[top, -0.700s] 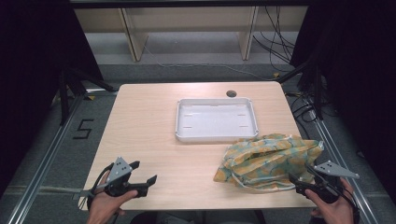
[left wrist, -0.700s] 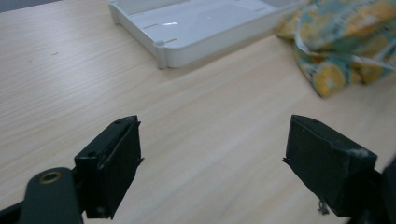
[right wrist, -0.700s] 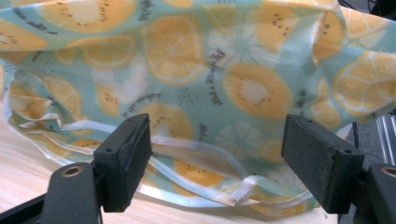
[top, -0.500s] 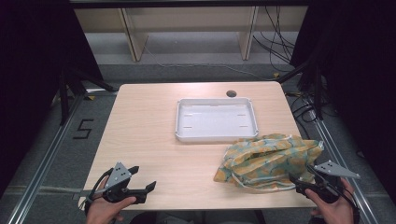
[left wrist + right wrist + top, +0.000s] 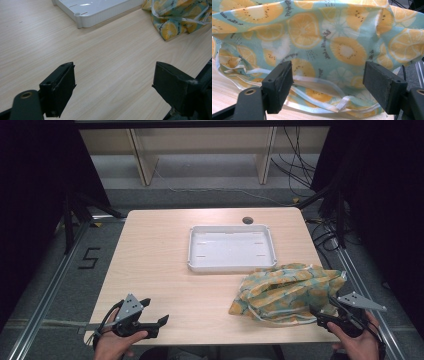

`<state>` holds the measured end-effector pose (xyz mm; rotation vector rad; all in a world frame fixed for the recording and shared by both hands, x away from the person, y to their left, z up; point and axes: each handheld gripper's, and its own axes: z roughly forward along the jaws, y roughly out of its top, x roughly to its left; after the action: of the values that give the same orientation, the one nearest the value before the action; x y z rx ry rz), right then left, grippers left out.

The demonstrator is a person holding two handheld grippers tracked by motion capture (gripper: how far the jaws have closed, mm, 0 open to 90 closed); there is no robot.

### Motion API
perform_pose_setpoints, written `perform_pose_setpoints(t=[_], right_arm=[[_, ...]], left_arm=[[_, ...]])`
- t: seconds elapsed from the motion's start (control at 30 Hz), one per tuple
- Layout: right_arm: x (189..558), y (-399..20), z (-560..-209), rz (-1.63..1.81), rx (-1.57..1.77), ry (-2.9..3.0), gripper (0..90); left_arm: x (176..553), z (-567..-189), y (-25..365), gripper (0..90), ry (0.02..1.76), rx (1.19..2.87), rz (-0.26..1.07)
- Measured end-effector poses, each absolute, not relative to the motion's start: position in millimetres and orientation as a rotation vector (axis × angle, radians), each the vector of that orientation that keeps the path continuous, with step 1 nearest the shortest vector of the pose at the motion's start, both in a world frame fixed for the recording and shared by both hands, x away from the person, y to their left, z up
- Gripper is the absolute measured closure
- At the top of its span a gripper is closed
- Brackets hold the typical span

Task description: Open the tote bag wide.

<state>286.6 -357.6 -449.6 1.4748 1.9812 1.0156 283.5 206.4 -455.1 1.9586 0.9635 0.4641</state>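
The cloth bag lies lower right, just ahead of the right gripper, jaws wide apart and empty; the left gripper, lower left, is likewise spread and well apart.

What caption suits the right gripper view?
Open right gripper faces a fruit-print cloth bag on the table.

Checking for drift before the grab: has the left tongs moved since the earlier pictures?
Yes. The left tongs has slid toward the table's near edge, away from the white tray.
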Motion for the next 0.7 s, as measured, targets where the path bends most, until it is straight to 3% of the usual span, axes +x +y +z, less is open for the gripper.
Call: perform_pose_setpoints(t=[0.47,0.7], right_arm=[[286.9,-359.4,-448.4,1.017,1.448,1.948,24.5],[286.1,-358.4,-448.0,1.019,1.467,1.939,24.3]], left_arm=[[288.5,-452.9,176.0,17.3,0.887,1.968,0.399],[303.7,-451.0,129.8,17.8,0.780,2.012,0.347]])
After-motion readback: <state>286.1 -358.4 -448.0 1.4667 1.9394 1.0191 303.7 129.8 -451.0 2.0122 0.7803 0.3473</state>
